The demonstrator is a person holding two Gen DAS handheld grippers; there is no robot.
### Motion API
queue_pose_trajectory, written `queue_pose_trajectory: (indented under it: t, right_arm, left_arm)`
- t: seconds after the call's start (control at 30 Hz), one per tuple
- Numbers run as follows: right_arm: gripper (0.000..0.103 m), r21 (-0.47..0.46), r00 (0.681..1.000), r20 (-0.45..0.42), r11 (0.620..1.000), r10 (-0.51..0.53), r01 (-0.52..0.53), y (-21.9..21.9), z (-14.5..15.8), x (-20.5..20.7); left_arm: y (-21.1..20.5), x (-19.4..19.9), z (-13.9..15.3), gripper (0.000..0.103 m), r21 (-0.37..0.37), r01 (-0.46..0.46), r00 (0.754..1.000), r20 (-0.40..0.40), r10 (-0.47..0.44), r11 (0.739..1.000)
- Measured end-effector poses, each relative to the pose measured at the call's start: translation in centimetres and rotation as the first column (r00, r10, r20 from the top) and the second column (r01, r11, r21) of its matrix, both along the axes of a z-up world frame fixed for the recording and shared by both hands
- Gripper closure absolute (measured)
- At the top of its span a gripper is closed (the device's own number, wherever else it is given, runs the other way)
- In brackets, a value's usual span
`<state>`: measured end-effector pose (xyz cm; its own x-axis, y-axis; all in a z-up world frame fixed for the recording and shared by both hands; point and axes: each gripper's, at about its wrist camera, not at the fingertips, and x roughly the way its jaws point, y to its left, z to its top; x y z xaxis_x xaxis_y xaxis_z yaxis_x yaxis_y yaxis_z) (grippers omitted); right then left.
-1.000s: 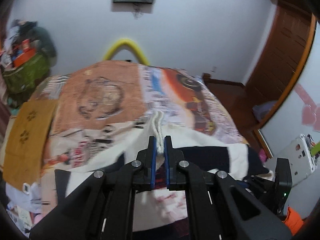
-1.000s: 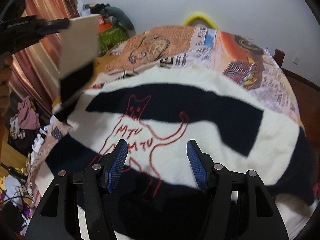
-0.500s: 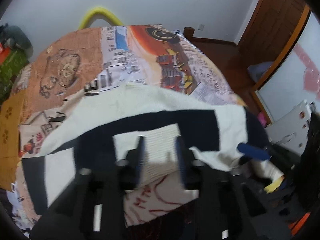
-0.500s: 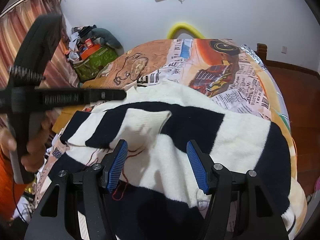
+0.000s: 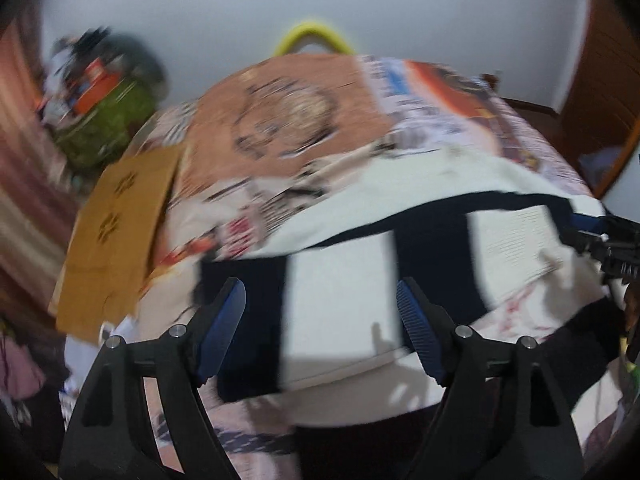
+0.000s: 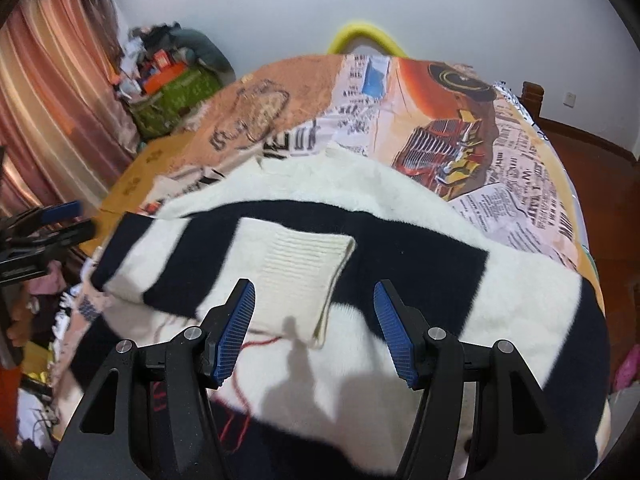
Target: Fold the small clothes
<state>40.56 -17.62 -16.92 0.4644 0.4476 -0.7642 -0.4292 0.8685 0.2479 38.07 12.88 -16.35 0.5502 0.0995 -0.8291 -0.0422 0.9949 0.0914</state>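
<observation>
A white and navy striped sweater (image 6: 400, 240) lies spread on the bed. Its left sleeve (image 6: 296, 264) is folded across the chest, ribbed cuff on top. In the blurred left wrist view the same sweater (image 5: 340, 272) lies below the fingers. My left gripper (image 5: 322, 328) is open and empty above the folded sleeve; it also shows at the left edge of the right wrist view (image 6: 44, 224). My right gripper (image 6: 316, 332) is open and empty just above the cuff; its tip shows at the right edge of the left wrist view (image 5: 600, 236).
The bed has a printed newspaper-style cover (image 6: 460, 128). A brown cardboard piece (image 5: 116, 236) lies at its left edge. A green box with clutter (image 6: 176, 96) stands by the curtain. A yellow hoop (image 6: 364, 36) rises behind the bed. A wooden door (image 5: 600, 92) is at the right.
My left gripper opened and let go of the sleeve cuff, which now lies folded across the sweater's chest. The left gripper then drew back to the left. The right gripper stayed open.
</observation>
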Motion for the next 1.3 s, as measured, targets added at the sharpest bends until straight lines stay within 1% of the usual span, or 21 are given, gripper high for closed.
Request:
queue_pose_trajectory:
  t: [0.03,0.13,0.17,0.2,0.23,0.27,0.3,0.4,0.43,0.47,0.53,0.67,0.77,0.83,0.9,1.03,1.07,1.13,1.17,1.23,1.3]
  right_arm:
    - [0.045,-0.022,1.0,-0.012,1.0,-0.012,0.012,0.4,-0.5,0.8]
    - [0.045,-0.034,0.999,-0.049,0.999,-0.021,0.019,1.0,-1.3,2.2]
    - [0.048,-0.034,0.998,-0.061,0.999,-0.024,0.022,1.3,-1.6,2.5]
    - [0.058,-0.027,0.997,-0.071,0.999,-0.019,0.017,1.5,-1.8,2.8]
    - [0.063,-0.024,0.997,-0.08,1.0,-0.012,0.01,1.8,-2.0,2.8]
    - [0.073,-0.027,0.996,-0.085,1.0,-0.004,0.002,2.1,-2.1,2.9]
    - [0.082,-0.036,0.997,-0.071,0.999,-0.004,0.001,2.3,-2.1,2.8]
    - [0.096,-0.028,0.999,-0.033,1.0,0.004,-0.005,2.4,-1.3,2.5]
    - [0.096,-0.019,1.0,-0.03,1.0,0.011,-0.012,2.2,-0.8,2.4]
    - [0.097,-0.034,1.0,-0.021,0.999,0.019,-0.019,2.2,-0.2,2.4]
    - [0.097,-0.059,0.999,0.018,0.998,0.028,-0.027,2.1,1.0,2.4]
    - [0.097,-0.077,0.995,0.097,0.997,0.018,-0.01,0.7,4.2,2.4]
    - [0.097,-0.079,0.993,0.115,0.997,-0.015,0.024,-0.7,5.4,3.0]
    - [0.097,-0.097,0.993,0.111,0.994,-0.037,0.048,-1.3,5.0,3.5]
    - [0.097,-0.107,0.995,0.086,0.992,-0.058,0.067,-1.5,4.1,4.0]
    - [0.097,-0.156,0.996,0.0,0.984,-0.092,0.091,-2.3,0.8,4.9]
    - [0.097,-0.182,0.995,-0.022,0.979,-0.093,0.087,-2.3,-0.3,5.0]
    - [0.096,-0.211,0.995,-0.041,0.974,-0.093,0.082,-2.3,-1.5,4.9]
    - [0.095,-0.23,0.995,-0.049,0.97,-0.089,0.075,-2.2,-2.2,4.9]
    - [0.092,-0.246,0.996,-0.037,0.967,-0.085,0.074,-2.3,-2.4,4.6]
    - [0.082,-0.263,0.995,-0.026,0.961,-0.092,0.082,-2.5,-2.2,4.4]
  left_arm:
    - [1.4,-0.3,-0.3,0.026,-0.008,-0.031,0.999,-0.009,0.031,0.999]
    - [5.7,-1.2,-1.5,0.026,-0.024,-0.118,0.993,-0.028,0.117,0.993]
    - [6.6,-1.4,-1.7,0.026,-0.016,-0.137,0.99,-0.031,0.137,0.99]
    - [7.6,-1.6,-2.1,0.026,0.003,-0.163,0.986,-0.035,0.163,0.987]
    - [8.1,-1.8,-2.4,0.026,0.02,-0.176,0.983,-0.038,0.177,0.984]
    - [8.7,-2.0,-2.6,0.026,0.032,-0.185,0.982,-0.039,0.187,0.982]
    - [9.2,-2.1,-2.8,0.026,0.038,-0.191,0.98,-0.039,0.193,0.981]
    - [10.3,-2.0,-3.2,0.026,0.039,-0.208,0.977,-0.043,0.209,0.977]
    - [10.6,-2.0,-3.3,0.025,0.036,-0.21,0.976,-0.045,0.212,0.977]
    - [10.7,-1.9,-3.3,0.024,0.031,-0.207,0.977,-0.046,0.208,0.978]
    - [10.8,-1.7,-3.4,0.018,0.032,-0.202,0.978,-0.045,0.204,0.979]
    - [9.9,-0.7,-3.7,0.018,0.04,-0.183,0.982,-0.045,0.185,0.982]
    - [8.6,0.4,-4.6,0.017,0.023,-0.152,0.986,-0.069,0.154,0.988]
    - [7.7,1.0,-5.3,0.017,0.026,-0.13,0.988,-0.084,0.131,0.991]
    - [6.4,1.9,-6.4,0.017,0.04,-0.106,0.989,-0.104,0.11,0.994]
    - [5.3,2.9,-8.9,0.016,0.061,-0.097,0.981,-0.162,0.105,0.993]
    - [5.2,3.1,-9.6,0.015,0.068,-0.101,0.979,-0.169,0.111,0.993]
    - [5.4,2.7,-10.0,0.005,0.082,-0.116,0.981,-0.145,0.127,0.99]
    - [5.5,2.6,-10.0,0.003,0.088,-0.121,0.982,-0.135,0.133,0.989]
    - [5.8,2.3,-10.2,0.002,0.076,-0.121,0.983,-0.132,0.13,0.99]
    - [6.1,2.0,-10.2,0.002,0.061,-0.12,0.982,-0.136,0.127,0.991]
